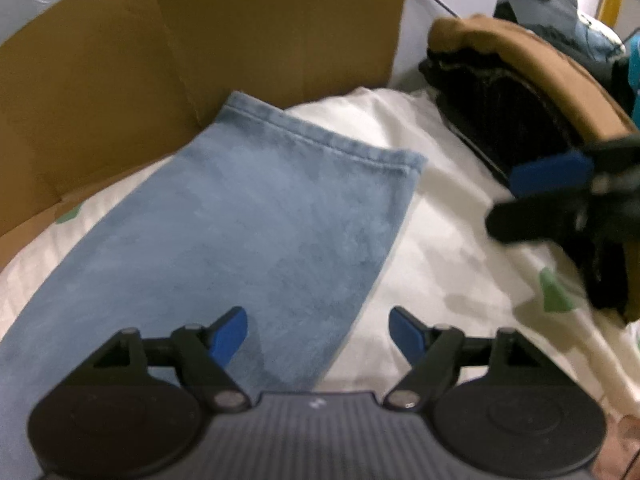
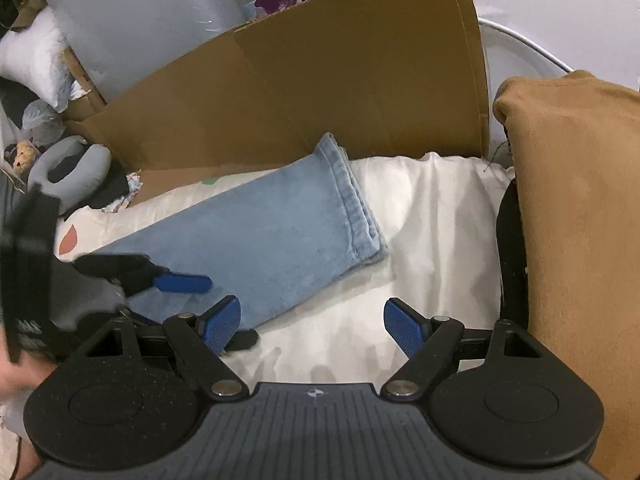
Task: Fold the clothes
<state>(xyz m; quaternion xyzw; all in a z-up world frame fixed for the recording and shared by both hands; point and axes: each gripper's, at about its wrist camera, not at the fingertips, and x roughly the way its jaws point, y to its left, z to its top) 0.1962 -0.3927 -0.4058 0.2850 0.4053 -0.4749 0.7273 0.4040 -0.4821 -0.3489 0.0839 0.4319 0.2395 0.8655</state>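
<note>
Two grippers hang over the bed, and we hold one in each hand. The blue jeans (image 1: 248, 216) lie flat on the white sheet (image 1: 432, 208) in the middle of the frame, with the hem near the brown cardboard (image 1: 200, 40) at the top. We think they lie flat so the fold comes out neat. The left gripper (image 1: 318, 330) has its fingers wide open with nothing between them, above the jeans' right edge. The right gripper (image 2: 312, 326) is open and empty too, over the sheet just beside the jeans. A pile of folded clothes (image 2: 580, 220) waits at the right, likely done already.
</note>
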